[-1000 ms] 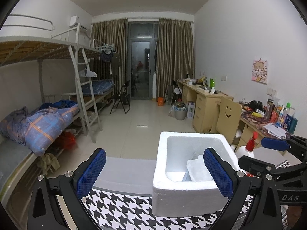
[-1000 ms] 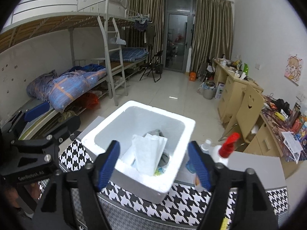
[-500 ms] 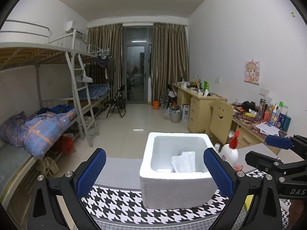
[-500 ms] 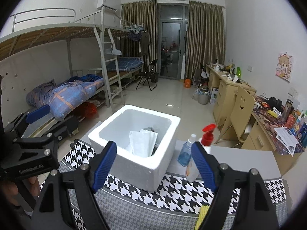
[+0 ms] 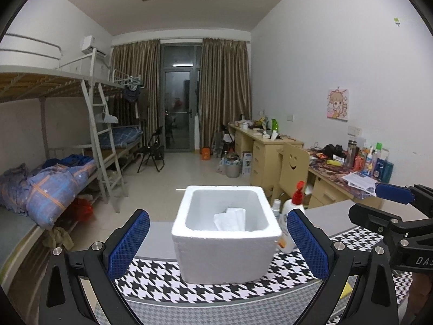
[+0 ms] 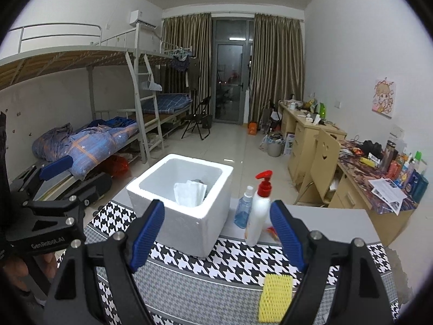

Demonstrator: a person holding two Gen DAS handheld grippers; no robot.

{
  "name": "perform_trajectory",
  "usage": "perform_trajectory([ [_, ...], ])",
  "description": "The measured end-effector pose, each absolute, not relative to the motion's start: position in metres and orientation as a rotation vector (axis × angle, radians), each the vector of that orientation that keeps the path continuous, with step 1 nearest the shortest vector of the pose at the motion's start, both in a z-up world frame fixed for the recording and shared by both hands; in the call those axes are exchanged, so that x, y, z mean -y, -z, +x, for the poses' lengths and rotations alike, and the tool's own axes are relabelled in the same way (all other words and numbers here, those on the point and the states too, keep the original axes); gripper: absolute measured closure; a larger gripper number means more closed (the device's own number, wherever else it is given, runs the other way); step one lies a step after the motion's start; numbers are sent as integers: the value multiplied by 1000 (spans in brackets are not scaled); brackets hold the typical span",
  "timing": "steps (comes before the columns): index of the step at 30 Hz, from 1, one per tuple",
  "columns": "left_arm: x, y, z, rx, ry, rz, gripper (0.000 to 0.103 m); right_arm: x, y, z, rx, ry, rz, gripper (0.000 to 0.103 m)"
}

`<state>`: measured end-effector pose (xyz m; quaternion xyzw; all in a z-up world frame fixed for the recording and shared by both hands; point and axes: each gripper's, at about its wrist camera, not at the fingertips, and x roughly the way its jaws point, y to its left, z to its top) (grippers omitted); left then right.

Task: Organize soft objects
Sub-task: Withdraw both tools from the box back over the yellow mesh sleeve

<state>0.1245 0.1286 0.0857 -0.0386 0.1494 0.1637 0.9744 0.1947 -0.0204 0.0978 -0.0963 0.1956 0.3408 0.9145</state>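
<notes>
Both grippers, left [image 5: 217,246] and right [image 6: 216,235], jaws wide, empty. White foam box [image 6: 186,211] on the houndstooth cloth [image 6: 230,265] near the table's far edge, white cloth [image 6: 189,193] inside. Yellow sponge [image 6: 274,298] near front edge.

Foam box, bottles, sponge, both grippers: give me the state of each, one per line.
Foam box: lidless, white cloth sticking up inside.
Pump bottle: upright beside the box.
Spray bottle: upright.
Yellow sponge: flat on the mat.
Left gripper: open, empty.
Right gripper: open, empty.
</notes>
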Motion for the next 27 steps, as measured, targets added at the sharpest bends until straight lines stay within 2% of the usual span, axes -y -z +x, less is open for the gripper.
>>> perform_trajectory([
  [27,-42,-86,98,-276,-152,-49,1,107,-95,154,-353,-586,-136,17],
])
